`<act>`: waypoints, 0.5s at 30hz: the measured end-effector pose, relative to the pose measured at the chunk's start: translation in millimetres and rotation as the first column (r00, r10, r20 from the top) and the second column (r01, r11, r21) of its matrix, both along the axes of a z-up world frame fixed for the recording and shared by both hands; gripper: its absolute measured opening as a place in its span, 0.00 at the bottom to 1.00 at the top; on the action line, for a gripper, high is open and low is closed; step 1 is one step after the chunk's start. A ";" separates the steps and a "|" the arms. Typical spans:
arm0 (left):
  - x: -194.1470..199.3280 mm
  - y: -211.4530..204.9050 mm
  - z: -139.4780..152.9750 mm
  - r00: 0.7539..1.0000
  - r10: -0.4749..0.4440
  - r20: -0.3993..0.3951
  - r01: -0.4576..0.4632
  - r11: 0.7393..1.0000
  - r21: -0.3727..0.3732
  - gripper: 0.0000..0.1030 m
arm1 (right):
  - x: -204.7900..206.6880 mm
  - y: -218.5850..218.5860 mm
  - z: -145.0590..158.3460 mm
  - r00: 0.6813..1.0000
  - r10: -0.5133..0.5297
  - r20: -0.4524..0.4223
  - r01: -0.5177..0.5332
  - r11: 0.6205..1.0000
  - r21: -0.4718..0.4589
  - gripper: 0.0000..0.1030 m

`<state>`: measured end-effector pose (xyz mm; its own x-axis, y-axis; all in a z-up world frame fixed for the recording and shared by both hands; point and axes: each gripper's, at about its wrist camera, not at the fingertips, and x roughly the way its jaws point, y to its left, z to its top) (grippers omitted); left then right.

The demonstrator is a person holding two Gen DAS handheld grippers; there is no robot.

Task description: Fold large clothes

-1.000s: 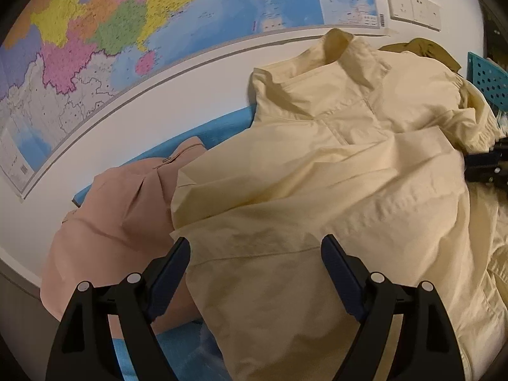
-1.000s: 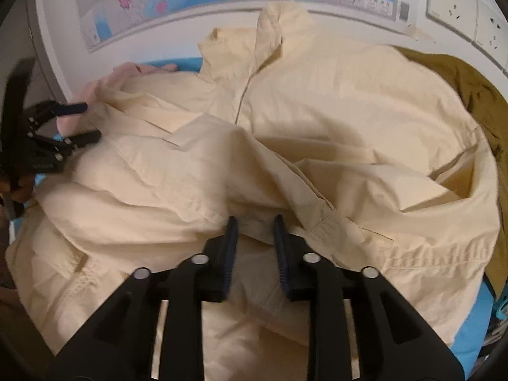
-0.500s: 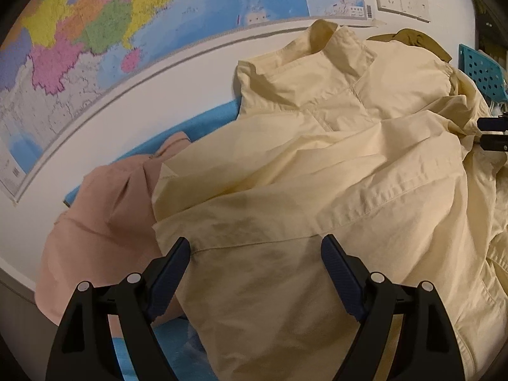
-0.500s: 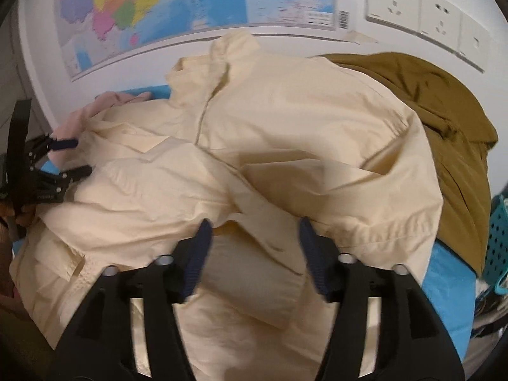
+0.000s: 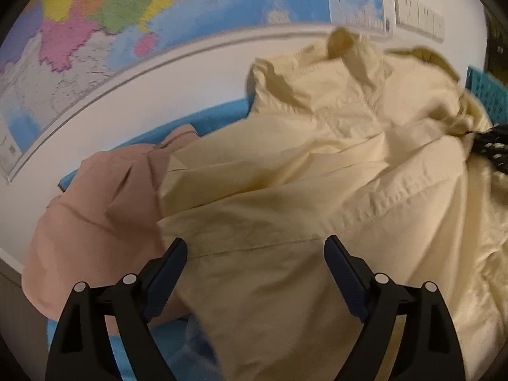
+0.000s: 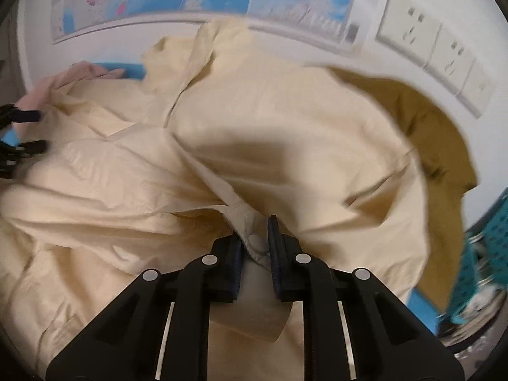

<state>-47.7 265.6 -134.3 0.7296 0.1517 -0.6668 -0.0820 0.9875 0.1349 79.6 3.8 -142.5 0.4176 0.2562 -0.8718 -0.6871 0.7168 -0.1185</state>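
A large cream shirt [image 5: 317, 174] lies crumpled on a blue mat [image 5: 219, 114], its collar toward the wall. My left gripper [image 5: 254, 244] hovers open and wide over the shirt's left side, with cloth below the jaws but none pinched. In the right wrist view the shirt [image 6: 285, 111] fills the middle. My right gripper [image 6: 255, 231] is closing its jaws on a raised cuff-like fold with a snap button, and the pads press the cloth. The left gripper [image 6: 22, 139] shows at the left edge there, and the right gripper [image 5: 492, 149] at the right edge of the left wrist view.
A pink garment [image 5: 104, 209] lies left of the shirt. An olive garment [image 6: 438, 139] lies under its right side. A teal basket [image 6: 485, 254] stands at the right. The wall close behind carries a map [image 5: 127, 16] and sockets [image 6: 428, 44].
My right gripper opened wide, shifted over the shirt, then closed on the cuff fold. The left gripper stayed open and hardly moved.
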 end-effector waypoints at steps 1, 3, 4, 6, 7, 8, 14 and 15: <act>-6.8 4.0 3.6 1.000 -0.004 0.015 0.004 1.000 -0.025 0.83 | 1.0 2.1 -3.8 1.000 0.004 -0.006 -0.004 1.000 -0.010 0.15; -20.2 12.2 8.4 0.999 -0.003 0.035 0.005 0.998 -0.060 0.83 | 4.0 5.1 -17.1 1.000 0.001 -0.029 -0.002 1.000 -0.027 0.16; -29.1 16.6 9.2 0.999 0.000 0.040 0.002 0.998 -0.071 0.83 | 4.7 6.4 -24.9 0.998 0.008 -0.062 -0.010 0.999 -0.042 0.15; -47.0 24.4 8.1 0.999 0.003 0.045 0.002 0.995 -0.099 0.83 | 3.7 3.1 -24.3 0.997 0.002 -0.081 -0.004 1.000 -0.027 0.21; -56.3 28.0 6.5 0.999 0.000 0.043 0.005 0.993 -0.121 0.83 | 4.3 -2.1 -18.6 0.994 -0.005 -0.108 0.006 1.000 0.009 0.27; -69.9 32.5 3.3 0.999 -0.002 0.041 0.009 0.988 -0.156 0.83 | 4.6 -9.9 -10.6 0.991 -0.007 -0.135 0.015 0.998 0.057 0.43; -132.2 48.6 -15.3 0.999 0.004 0.047 0.010 0.953 -0.303 0.83 | -10.8 -75.2 37.0 0.986 -0.085 -0.142 0.115 0.968 0.223 0.67; -139.5 49.2 -18.0 0.999 0.008 0.045 0.007 0.949 -0.315 0.83 | -15.6 -92.4 40.2 0.980 -0.098 -0.174 0.140 0.957 0.252 0.70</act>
